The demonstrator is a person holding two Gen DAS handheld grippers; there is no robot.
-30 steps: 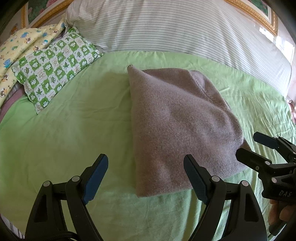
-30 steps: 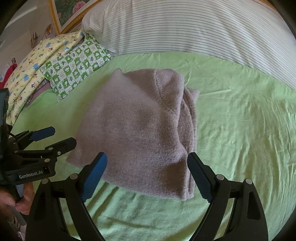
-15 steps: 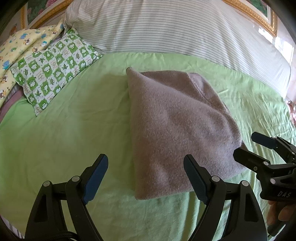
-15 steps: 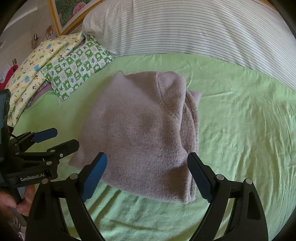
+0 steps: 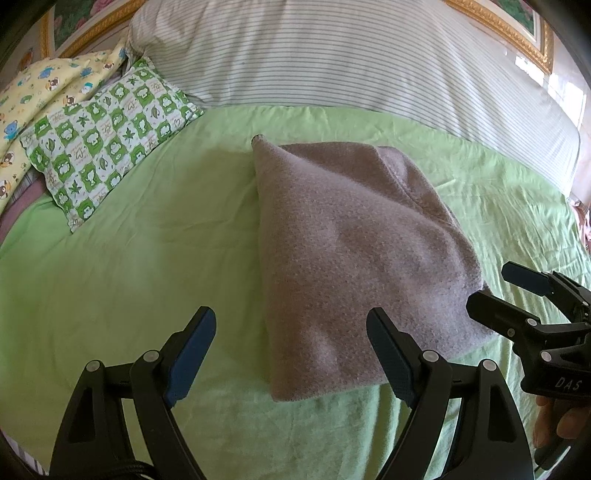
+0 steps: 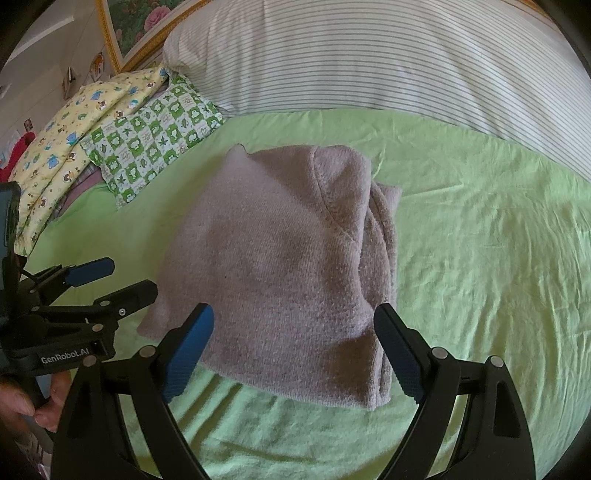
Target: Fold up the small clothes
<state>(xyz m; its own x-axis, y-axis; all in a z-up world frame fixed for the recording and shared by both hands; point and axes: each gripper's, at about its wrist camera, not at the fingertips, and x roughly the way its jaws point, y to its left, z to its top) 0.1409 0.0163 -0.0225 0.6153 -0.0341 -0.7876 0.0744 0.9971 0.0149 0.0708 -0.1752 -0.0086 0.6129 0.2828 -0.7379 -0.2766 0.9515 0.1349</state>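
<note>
A folded grey-mauve fleece garment (image 5: 351, 251) lies on the green bedsheet (image 5: 129, 266); it also shows in the right wrist view (image 6: 288, 266), with stacked layers at its right edge. My left gripper (image 5: 291, 354) is open and empty, hovering just short of the garment's near left corner. My right gripper (image 6: 295, 350) is open and empty, hovering over the garment's near edge. The right gripper also shows in the left wrist view (image 5: 513, 291), by the garment's right corner. The left gripper shows in the right wrist view (image 6: 114, 277), beside the garment's left corner.
A large striped pillow (image 5: 351, 62) lies along the back of the bed. A green checked pillow (image 5: 107, 144) and a yellow cartoon-print pillow (image 5: 40, 88) lie at the back left. A gilt picture frame (image 5: 509, 33) hangs behind.
Both grippers have drawn back slightly from the garment, staying open. The garment lies as before.
</note>
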